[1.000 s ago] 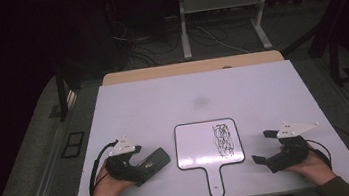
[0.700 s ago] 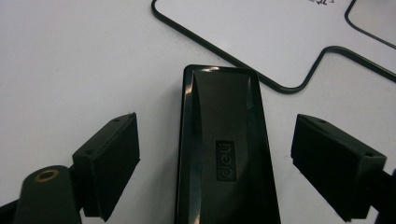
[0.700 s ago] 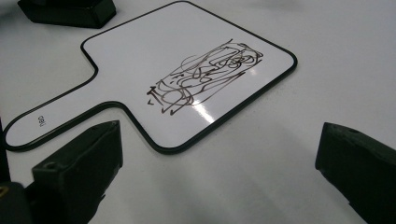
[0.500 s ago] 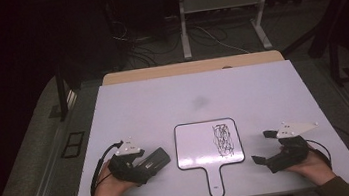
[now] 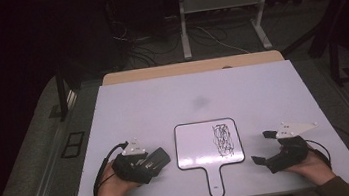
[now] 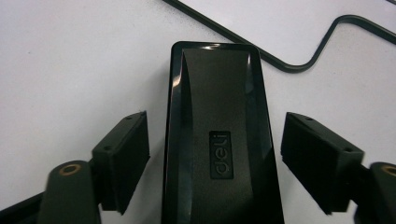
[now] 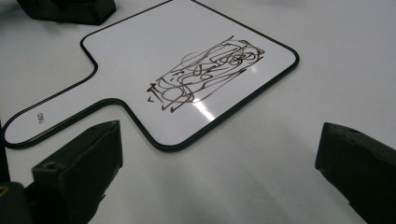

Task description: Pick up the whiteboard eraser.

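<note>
A small white handled whiteboard (image 5: 196,145) lies near the table's front edge, with black scribbles (image 5: 225,138) on its right half. Just left of it lies a black eraser (image 5: 160,156). My left gripper (image 5: 148,165) stands open with one jaw on each side of the eraser (image 6: 215,84); in the left gripper view (image 6: 218,147) gaps show between both pads and the eraser. My right gripper (image 5: 260,147) is open and holds nothing, low over the table right of the board. Its own view (image 7: 219,147) looks across the scribbles (image 7: 205,77) on the whiteboard (image 7: 135,51).
The white table (image 5: 187,96) stretches back beyond the board. A tan strip (image 5: 189,68) runs along its far edge. Past it, a metal stand (image 5: 221,1) and cables lie on the dark floor. The eraser (image 7: 70,9) shows at the top left of the right gripper view.
My left gripper has edged right, farther along the eraser. The right gripper, the board and the eraser have stayed put.
</note>
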A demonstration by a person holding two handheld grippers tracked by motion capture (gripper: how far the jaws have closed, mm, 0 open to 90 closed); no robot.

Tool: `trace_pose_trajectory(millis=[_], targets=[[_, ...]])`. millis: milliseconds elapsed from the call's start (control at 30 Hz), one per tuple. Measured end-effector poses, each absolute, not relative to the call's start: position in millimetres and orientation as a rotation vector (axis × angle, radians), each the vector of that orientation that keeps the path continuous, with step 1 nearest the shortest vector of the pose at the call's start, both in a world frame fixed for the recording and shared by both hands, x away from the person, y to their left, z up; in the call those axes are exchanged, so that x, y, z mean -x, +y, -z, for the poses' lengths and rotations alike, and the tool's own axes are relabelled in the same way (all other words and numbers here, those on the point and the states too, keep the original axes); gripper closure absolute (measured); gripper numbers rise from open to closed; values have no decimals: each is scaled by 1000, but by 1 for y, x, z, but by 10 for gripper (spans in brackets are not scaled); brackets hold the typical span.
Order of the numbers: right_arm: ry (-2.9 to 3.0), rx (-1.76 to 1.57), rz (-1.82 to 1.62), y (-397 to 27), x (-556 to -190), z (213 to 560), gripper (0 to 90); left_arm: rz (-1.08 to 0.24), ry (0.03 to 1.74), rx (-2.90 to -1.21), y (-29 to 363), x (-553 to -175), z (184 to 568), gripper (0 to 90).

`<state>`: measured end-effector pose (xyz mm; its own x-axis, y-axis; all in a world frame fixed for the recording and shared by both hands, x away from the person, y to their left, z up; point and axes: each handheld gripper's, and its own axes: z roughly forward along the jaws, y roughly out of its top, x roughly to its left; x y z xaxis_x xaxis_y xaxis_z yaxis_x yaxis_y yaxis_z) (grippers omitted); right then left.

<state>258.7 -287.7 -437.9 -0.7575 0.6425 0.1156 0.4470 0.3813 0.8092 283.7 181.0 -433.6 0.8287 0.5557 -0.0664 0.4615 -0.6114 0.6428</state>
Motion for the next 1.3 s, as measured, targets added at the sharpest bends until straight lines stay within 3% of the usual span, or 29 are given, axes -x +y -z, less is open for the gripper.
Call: trace_pose_trajectory(millis=[667, 1300], targets=[[2425, -974, -1317, -288, -259, 438, 0, -164, 735, -2371, 180, -286, 436, 373], [2430, -972, -1312, -288, -259, 438, 0, -175, 723, -2403, 177, -286, 436, 383]])
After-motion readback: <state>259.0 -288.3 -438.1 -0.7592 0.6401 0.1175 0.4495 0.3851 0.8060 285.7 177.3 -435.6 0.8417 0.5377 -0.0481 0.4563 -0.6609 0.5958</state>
